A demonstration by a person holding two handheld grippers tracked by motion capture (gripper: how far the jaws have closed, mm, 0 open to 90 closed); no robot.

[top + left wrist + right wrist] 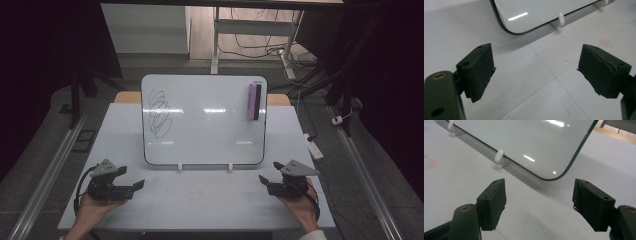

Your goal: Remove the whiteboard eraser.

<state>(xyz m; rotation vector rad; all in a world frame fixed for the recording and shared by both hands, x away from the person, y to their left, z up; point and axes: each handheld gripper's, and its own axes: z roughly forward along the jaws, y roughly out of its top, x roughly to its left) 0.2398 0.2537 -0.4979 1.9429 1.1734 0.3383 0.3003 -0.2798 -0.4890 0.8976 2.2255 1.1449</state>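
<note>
Purple-and-black eraser point(253, 101): slim block stuck to the upper right of the whiteboard face, long axis running up and down the board; purple body, black strip along its right side.
Eraser, bearing: ahead of and above the right gripper point(270, 178), a little to its inner side; well apart from both grippers, nearer the right hand point(300, 207) by my judgement.
Scribble point(159, 112): black looping pen marks on the upper left of the board, well apart from the eraser, ahead of the left gripper point(131, 179).
Whiteboard point(205, 135): white, glossy, dark rounded rim, propped upright and tilted back on two small white feet point(180, 167); ceiling lights reflect on it.
Table point(200, 205): pale grey sheet with faint grid lines and a faint red smear near the middle front.
Left gripper, state: jaws spread wide, nothing between them; resting low at the near left of the table, in the left hand point(95, 207).
Right gripper, state: jaws spread wide, nothing held; low at the near right, board's lower right corner just ahead of it.
Likely job (judgement): fetch the eraser and wipe the scribble; not yet begun.
</note>
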